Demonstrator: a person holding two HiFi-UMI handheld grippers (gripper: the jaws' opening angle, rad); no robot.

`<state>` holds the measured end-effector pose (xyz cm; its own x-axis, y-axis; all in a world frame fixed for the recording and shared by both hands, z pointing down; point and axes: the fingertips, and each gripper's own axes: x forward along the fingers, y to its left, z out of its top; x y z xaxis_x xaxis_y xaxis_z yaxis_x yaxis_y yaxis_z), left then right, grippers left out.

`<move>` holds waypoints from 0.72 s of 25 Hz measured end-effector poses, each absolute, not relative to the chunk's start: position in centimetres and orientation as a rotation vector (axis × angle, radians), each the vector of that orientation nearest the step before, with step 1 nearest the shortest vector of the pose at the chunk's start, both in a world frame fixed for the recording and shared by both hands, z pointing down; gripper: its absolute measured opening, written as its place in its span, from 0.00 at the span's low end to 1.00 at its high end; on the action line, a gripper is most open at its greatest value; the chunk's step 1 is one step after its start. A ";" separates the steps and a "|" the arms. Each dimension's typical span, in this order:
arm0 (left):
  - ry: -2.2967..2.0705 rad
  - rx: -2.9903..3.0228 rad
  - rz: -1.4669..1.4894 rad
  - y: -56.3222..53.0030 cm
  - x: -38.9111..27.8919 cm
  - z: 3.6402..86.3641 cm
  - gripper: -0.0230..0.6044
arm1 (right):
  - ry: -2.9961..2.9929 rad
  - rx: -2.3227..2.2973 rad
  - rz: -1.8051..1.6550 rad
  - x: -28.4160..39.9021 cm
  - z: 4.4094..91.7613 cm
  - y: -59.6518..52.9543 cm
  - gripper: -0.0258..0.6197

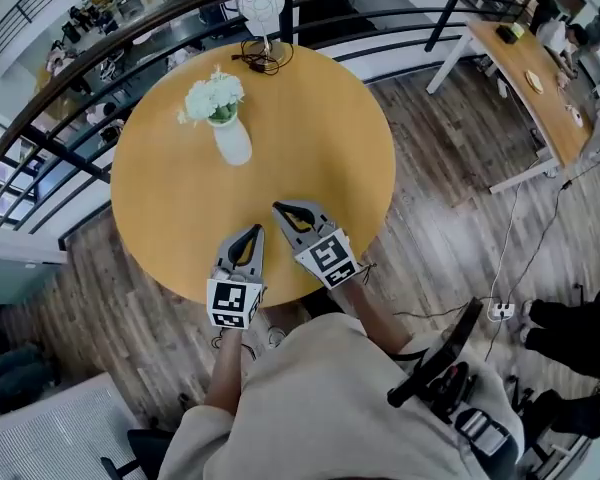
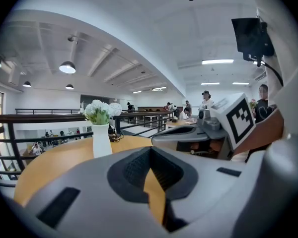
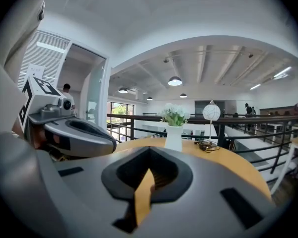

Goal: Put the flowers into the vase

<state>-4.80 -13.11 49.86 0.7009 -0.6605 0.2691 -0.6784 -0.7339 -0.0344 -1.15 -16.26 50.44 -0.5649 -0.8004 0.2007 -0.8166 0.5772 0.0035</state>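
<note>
A white vase (image 1: 232, 140) holding white flowers (image 1: 213, 96) stands upright on the far left part of the round wooden table (image 1: 320, 118). Both grippers hover over the table's near edge, well short of the vase. My left gripper (image 1: 252, 230) is shut with nothing in it, and my right gripper (image 1: 280, 208) beside it is shut and empty too. The left gripper view has the vase (image 2: 102, 140) and flowers (image 2: 99, 112) ahead to the left of its closed jaws (image 2: 150, 150). In the right gripper view the vase (image 3: 174, 139) stands just beyond the closed jaws (image 3: 150, 150).
A white globe lamp (image 1: 260, 3) with a coiled black cable (image 1: 265, 60) sits at the table's far edge. A dark railing (image 1: 100, 43) curves behind the table. A long wooden desk (image 1: 530, 78) stands at the upper right. A power strip (image 1: 500, 311) lies on the floor.
</note>
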 end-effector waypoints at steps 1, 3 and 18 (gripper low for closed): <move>-1.116 2.840 0.402 -12.0 -5.8 49.8 0.05 | -2.619 1.366 0.136 -2.1 50.4 -14.9 0.05; -1.113 2.844 0.393 -9.6 -7.9 49.8 0.05 | -2.605 1.384 0.151 -4.0 50.6 -12.1 0.05; -0.955 2.910 0.324 1.7 -10.8 48.7 0.05 | -2.471 1.565 0.151 -5.8 48.8 1.0 0.05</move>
<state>-10.78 1.72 48.66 0.7857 -0.5791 0.2178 -0.5921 -0.8058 -0.0065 -5.84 0.99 48.79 -0.4126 -0.8807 0.2326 -0.9025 0.4299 0.0270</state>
